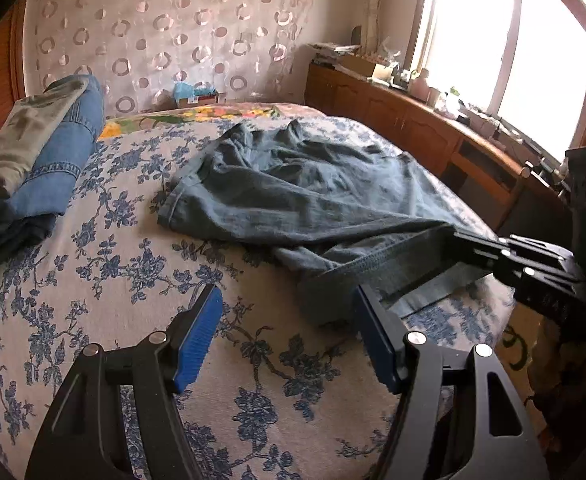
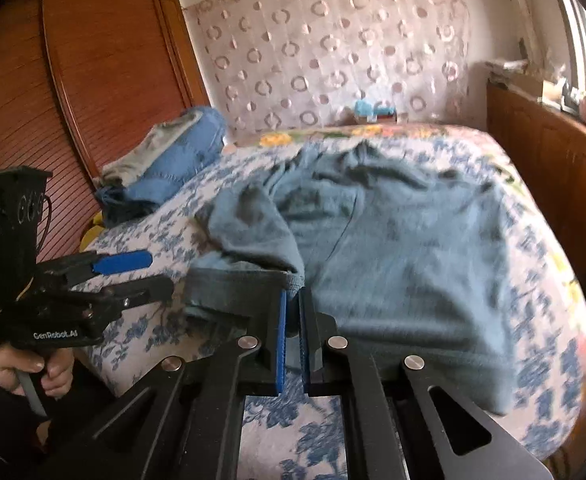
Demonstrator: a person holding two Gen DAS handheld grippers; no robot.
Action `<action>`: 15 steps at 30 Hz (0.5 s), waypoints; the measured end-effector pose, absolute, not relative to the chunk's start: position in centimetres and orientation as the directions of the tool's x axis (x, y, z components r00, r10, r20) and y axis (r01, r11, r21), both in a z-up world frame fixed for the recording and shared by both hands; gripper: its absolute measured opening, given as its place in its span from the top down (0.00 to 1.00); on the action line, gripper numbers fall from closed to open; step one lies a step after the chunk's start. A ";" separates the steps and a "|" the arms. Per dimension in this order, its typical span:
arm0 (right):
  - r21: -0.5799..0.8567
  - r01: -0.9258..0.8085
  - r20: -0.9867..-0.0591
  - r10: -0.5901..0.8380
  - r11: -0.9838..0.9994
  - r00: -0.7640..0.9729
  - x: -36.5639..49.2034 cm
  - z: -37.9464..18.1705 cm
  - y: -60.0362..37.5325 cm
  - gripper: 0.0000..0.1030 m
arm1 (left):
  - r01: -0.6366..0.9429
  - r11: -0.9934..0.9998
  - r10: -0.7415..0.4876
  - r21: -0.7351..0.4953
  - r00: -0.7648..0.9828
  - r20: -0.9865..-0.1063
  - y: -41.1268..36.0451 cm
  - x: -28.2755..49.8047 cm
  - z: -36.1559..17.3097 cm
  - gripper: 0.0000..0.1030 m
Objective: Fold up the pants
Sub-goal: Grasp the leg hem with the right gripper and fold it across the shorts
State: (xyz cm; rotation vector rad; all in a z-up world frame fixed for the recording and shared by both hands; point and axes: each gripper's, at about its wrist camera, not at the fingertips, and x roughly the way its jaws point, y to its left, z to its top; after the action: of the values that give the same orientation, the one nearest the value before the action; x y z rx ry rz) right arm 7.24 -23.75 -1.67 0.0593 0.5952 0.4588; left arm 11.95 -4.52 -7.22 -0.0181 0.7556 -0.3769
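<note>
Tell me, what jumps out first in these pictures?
The crumpled grey-green pants sprawl across the middle of the blue-flowered bedspread. The right tongs are shut on the pants' near edge, while the left tongs hang open beside it. Folded clothes are stacked at the bed's left edge.

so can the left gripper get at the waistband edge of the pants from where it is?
Probably yes. The left gripper hangs open over the bedspread, the dark waistband lies right beside its fingertips, nothing between. The right gripper already pinches the same edge further along.
</note>
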 end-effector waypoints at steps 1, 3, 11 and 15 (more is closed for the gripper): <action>0.176 -0.398 -0.517 0.429 0.900 0.741 7.0 -1.2 -24.0 0.95 | 0.328 0.933 -0.340 -0.148 0.668 -0.662 -4.6 11.8 -7.0 0.33; 0.160 -0.394 -0.494 0.419 0.905 0.762 6.3 -0.1 -24.7 0.95 | 0.331 0.932 -0.341 -0.144 0.676 -0.654 -4.7 11.6 -6.5 0.33; 0.119 -0.343 -0.446 0.359 0.932 0.820 3.8 2.4 -28.4 0.95 | 0.343 0.927 -0.359 -0.152 0.693 -0.626 -5.4 11.3 -5.1 0.33; 0.106 -0.315 -0.440 0.329 0.943 0.836 1.9 2.8 -29.3 0.95 | 0.361 0.921 -0.368 -0.145 0.688 -0.625 -6.2 11.3 -4.9 0.33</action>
State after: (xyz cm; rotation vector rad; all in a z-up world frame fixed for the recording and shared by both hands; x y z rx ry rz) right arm 1.94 -29.29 2.79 0.0294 0.4707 0.3407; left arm 11.30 -6.21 -4.95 -0.0102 0.7018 -0.4078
